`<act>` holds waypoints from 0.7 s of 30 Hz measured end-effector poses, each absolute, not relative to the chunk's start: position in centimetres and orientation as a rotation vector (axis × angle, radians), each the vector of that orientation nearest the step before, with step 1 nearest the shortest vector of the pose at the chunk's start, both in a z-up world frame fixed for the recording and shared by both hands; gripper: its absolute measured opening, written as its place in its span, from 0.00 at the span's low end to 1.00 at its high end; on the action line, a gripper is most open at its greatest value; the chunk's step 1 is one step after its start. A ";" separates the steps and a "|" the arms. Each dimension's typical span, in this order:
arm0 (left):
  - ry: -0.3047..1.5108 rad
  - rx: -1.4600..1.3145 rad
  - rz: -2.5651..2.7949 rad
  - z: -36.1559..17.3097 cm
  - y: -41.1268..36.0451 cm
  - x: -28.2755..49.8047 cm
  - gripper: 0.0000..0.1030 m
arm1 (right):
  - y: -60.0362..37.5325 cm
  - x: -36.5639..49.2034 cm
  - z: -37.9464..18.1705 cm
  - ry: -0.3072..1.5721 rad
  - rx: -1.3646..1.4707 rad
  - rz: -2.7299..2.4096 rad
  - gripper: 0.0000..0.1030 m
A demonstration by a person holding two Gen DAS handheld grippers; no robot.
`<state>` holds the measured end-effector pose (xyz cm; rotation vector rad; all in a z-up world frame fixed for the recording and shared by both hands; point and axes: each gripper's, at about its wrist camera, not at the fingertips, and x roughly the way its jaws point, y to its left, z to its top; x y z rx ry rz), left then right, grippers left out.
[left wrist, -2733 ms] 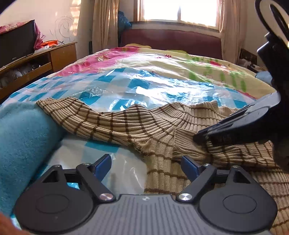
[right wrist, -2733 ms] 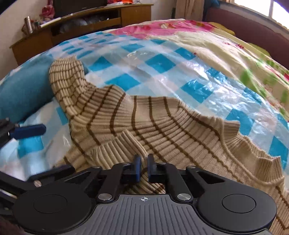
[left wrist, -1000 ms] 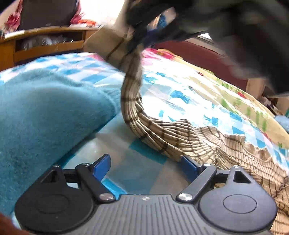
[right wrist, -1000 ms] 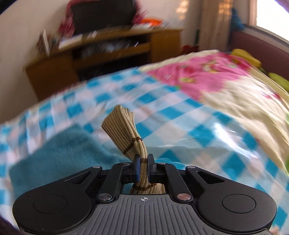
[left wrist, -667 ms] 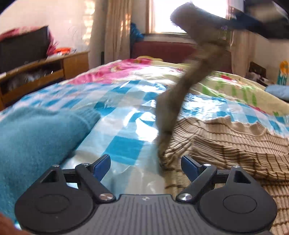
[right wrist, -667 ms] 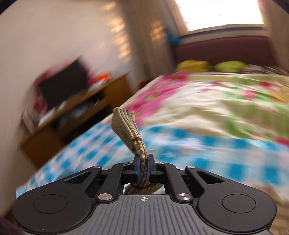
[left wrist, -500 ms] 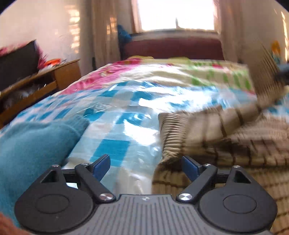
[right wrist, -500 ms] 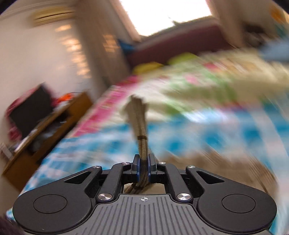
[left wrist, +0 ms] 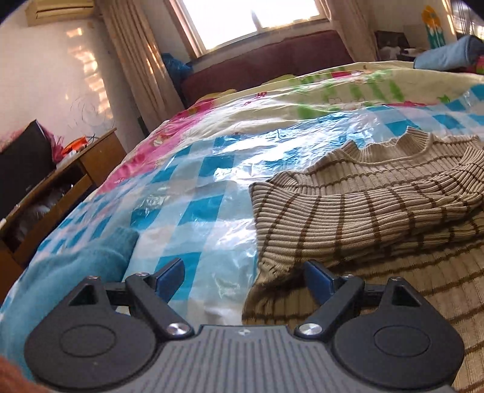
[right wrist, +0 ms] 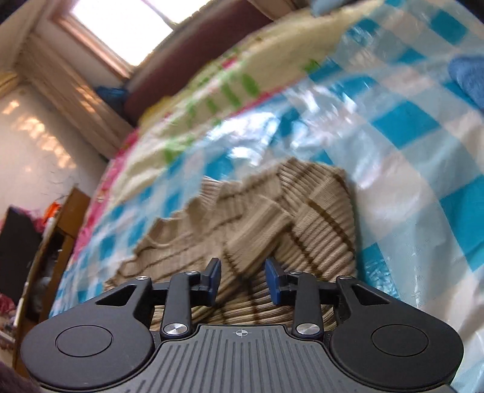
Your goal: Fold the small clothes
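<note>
A striped sweater (left wrist: 378, 211) is seen lying on a bed (left wrist: 242, 127) covered by a checked plastic sheet (left wrist: 193, 193), one sleeve (left wrist: 363, 199) already laid across the body. The step in hand is judged to be the release of that sleeve: the right gripper (right wrist: 243, 282) is held low over the knit, its jaws opening, and no cloth is pinched between the blue pads, though ribbed fabric lies directly beneath them. The left gripper (left wrist: 243, 276) is kept at the sweater's near edge with its fingers spread wide and nothing held; a fold of the hem sits just beside one pad without being gripped.

The next move is judged to call for the opposite sleeve or the hem to be taken up and folded over, with the laid sleeve left undisturbed. The right view is blurred, so the far edge of the garment cannot be read exactly.

A teal cloth (left wrist: 75, 266) is seen beside the sweater, apart from it, and could be caught if the left gripper is swung wide. A wooden cabinet (left wrist: 60, 187), curtains (left wrist: 136, 60) and a window (left wrist: 254, 18) are noted beyond the bed, well clear of the work.
</note>
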<state>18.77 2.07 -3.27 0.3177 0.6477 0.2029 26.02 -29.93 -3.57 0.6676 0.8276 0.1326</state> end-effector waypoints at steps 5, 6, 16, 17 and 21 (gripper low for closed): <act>0.650 0.321 0.209 -3.5 2.0 19.4 0.88 | -30.6 26.3 -4.6 0.817 0.763 0.092 0.30; 0.650 0.317 0.210 -3.5 2.1 19.5 0.88 | -30.7 26.4 -4.7 0.814 0.774 0.085 0.25; 0.636 0.260 0.238 -3.1 3.3 19.5 0.91 | -31.5 22.9 -1.2 0.674 0.733 0.131 0.04; 0.654 0.268 0.239 -3.4 3.3 19.6 0.91 | -31.5 22.7 -1.5 0.682 0.720 0.121 0.04; 0.675 0.279 0.231 -3.7 3.5 19.2 0.91 | -31.4 23.1 -4.5 0.789 0.706 0.066 0.05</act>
